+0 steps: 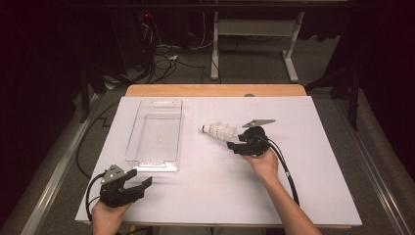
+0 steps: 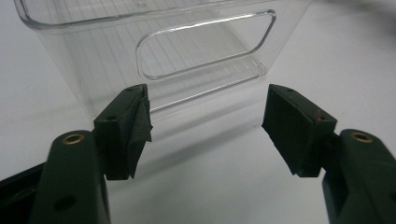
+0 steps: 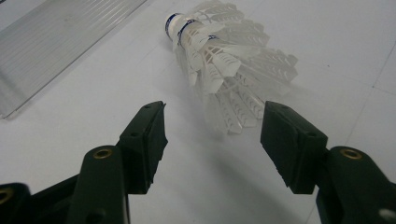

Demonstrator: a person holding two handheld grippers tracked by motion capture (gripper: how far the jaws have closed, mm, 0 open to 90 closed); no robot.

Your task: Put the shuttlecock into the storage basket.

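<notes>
White tabletop, blue-banded shuttlecock cork beyond right tongs.

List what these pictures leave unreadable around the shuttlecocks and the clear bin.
- Shuttlecocks: their count; nested and overlapping in the right gripper view, too small in the high view.
- Cork band lettering: blurred.
- Clear bin: cut by the left gripper view's top edge.
- Right gripper: fingertips hidden under its body in the high view.
</notes>
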